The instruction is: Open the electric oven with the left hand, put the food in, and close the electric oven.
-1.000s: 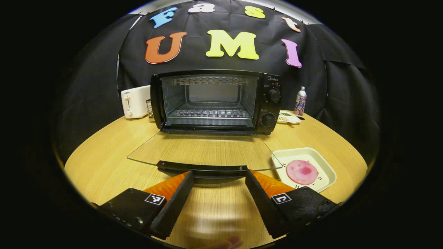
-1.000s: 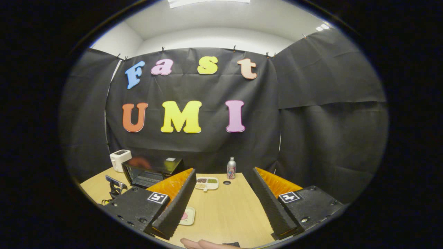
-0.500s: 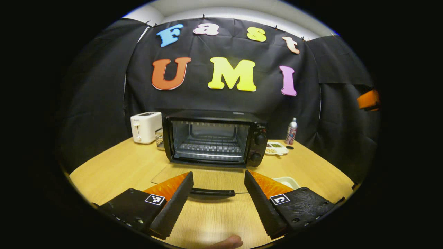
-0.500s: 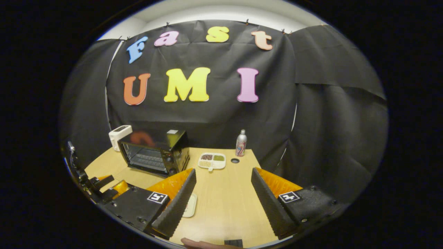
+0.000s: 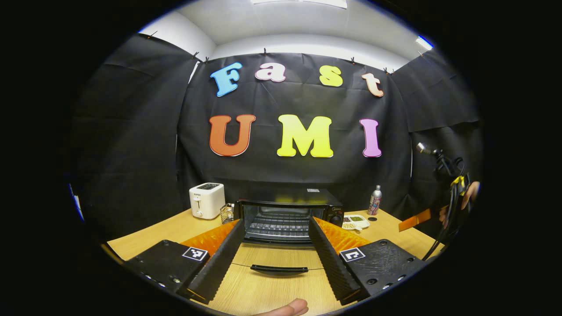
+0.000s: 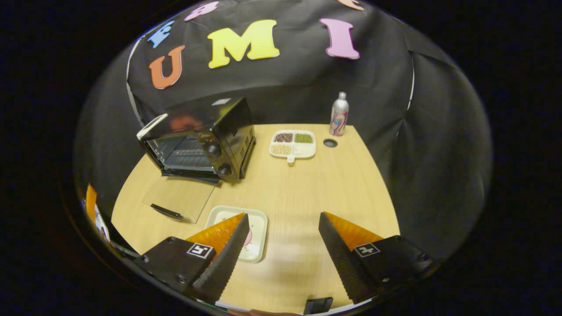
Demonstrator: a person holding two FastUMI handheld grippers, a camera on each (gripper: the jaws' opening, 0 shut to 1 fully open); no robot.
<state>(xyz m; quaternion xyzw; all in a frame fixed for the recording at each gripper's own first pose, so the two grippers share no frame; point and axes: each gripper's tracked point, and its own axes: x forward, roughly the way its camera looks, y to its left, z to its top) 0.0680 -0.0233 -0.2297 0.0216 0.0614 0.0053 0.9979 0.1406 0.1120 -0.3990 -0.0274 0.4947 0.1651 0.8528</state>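
The electric oven (image 5: pixel 290 217) stands open on the wooden table (image 6: pixel 316 184), its mouth facing the left hand-held gripper (image 5: pixel 275 263) straight ahead and its long side running crosswise to that gripper's fingers. The glass door (image 5: pixel 276 259) lies folded down flat toward the gripper, its black handle (image 5: pixel 279 269) stretched side to side in the gap between the two spread fingers, touching neither. The left hand-held gripper is wide open and holds nothing.

In the right gripper view, the right hand-held gripper (image 6: pixel 281 254) hangs above the table, also wide open and empty. The oven (image 6: pixel 206 140) sits ahead and well to the left of it, seen at an angle with its knob panel turned toward the gripper and its door (image 6: pixel 180 197) laid flat on the near side. The food, a pink round slice (image 6: pixel 247 237), lies on a pale square tray (image 6: pixel 257 221) just ahead of the gripper's left finger (image 6: pixel 224 259), which covers most of it.

Beyond the oven stands a white toaster (image 5: pixel 207 200). A divided snack dish (image 6: pixel 293 143) and a slim bottle (image 6: pixel 339 115) lie farther ahead of the right gripper, near the cloth wall.
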